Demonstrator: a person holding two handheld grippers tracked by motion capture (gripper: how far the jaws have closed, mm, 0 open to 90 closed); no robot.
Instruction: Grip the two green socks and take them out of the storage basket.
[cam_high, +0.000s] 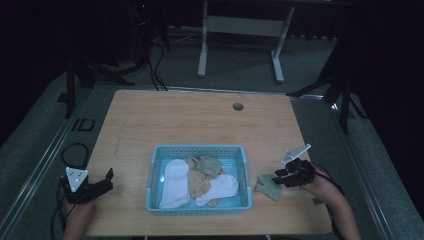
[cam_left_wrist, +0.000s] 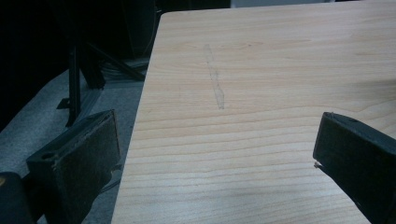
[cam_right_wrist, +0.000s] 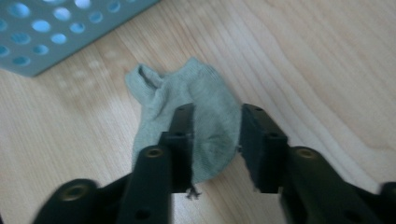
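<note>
A: Progress check, quick. What is sitting where?

B: Green sock (cam_right_wrist: 196, 116) is lying flat on the table (cam_high: 200, 120), just beside the right wall of the blue basket (cam_high: 199, 149). Right gripper (cam_right_wrist: 216, 140) is hovering over it, jaws partly open and straddling the sock's heel end. I can't tell if the pads are touching the cloth; nothing is being pinched.

A: And the left one?

B: Left gripper (cam_high: 100, 184) is idling at the table's left edge, jaws wide apart, holding nothing. Its own view is looking over bare wood.

A: Basket contents?

B: Two white socks (cam_high: 175, 182), a tan one (cam_high: 199, 184) and another green one (cam_high: 209, 165) are lying inside.

A: So how far along?

B: I'm judging it as sorting socks between basket and table, but I can't tell which way this one is going. Either way one sock is lying out and four are waiting inside, so most of the job is looking undone.
</note>
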